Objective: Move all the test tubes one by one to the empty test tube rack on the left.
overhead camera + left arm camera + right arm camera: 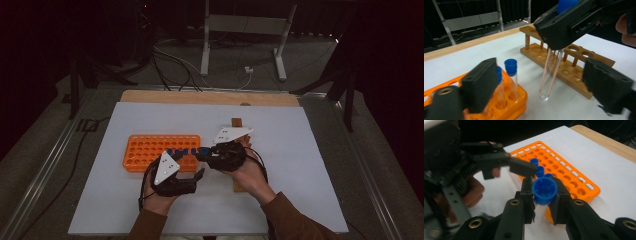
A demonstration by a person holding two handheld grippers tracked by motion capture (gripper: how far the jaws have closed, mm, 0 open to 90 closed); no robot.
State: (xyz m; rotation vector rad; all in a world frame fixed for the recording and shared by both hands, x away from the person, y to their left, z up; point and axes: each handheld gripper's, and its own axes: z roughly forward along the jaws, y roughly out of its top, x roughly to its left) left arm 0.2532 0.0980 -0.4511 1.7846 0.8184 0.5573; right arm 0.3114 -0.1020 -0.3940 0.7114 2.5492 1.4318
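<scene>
My right gripper [543, 187] is shut on a clear test tube just under its blue cap [545, 191]. It holds the tube upright above the white mat, by the right end of the orange rack [150, 150]. The tube's glass body [550, 72] hangs between the jaws of my left gripper [545, 85], which stand wide apart and touch neither side of it. In the high view my left gripper [190, 165] reaches in from below and left of my right gripper [202, 152]. Several more blue-capped tubes [511, 67] stand in the orange rack [520, 98].
A wooden tube rack [574, 62] with round holes lies just behind the held tube; in the high view the wooden rack [236, 122] runs front to back under my right hand. The white mat [300, 165] covers the table.
</scene>
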